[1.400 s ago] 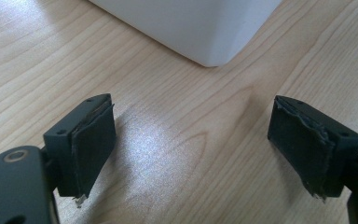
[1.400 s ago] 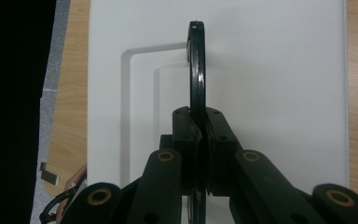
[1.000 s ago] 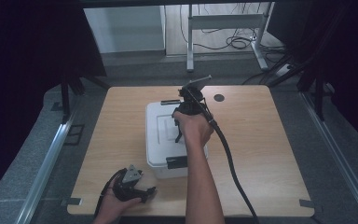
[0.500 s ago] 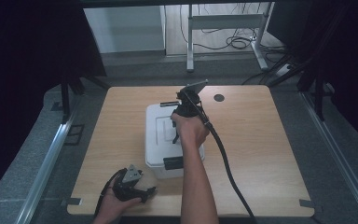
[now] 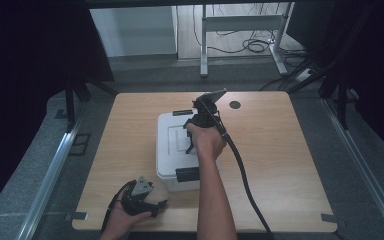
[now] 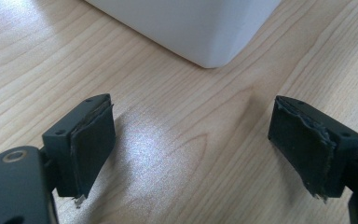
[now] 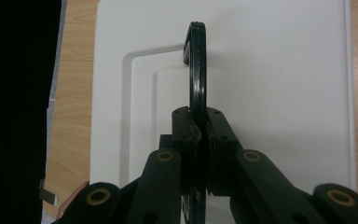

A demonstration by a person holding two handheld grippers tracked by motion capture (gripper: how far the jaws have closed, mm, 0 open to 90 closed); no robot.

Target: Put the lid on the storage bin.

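A white lidded box (image 5: 171,134) stands mid-table, with a black latch (image 5: 187,174) on its front wall. In the right gripper view a thin black handle (image 7: 196,60) stands upright on the white lid (image 7: 279,93). My right gripper (image 7: 201,128) is shut on that handle from above. From the high view, the right gripper (image 5: 191,142) points down onto the lid. My left gripper (image 5: 155,205) rests low near the table's front edge. Its jaws (image 6: 193,140) stand wide open over bare wood, just short of the box's corner (image 6: 205,28).
The wooden table (image 5: 290,165) has a dark round hole (image 5: 235,105) near its far edge. The right gripper's black cable (image 5: 245,180) trails across the table's right half to the front edge. Grey floor and metal rails surround the table.
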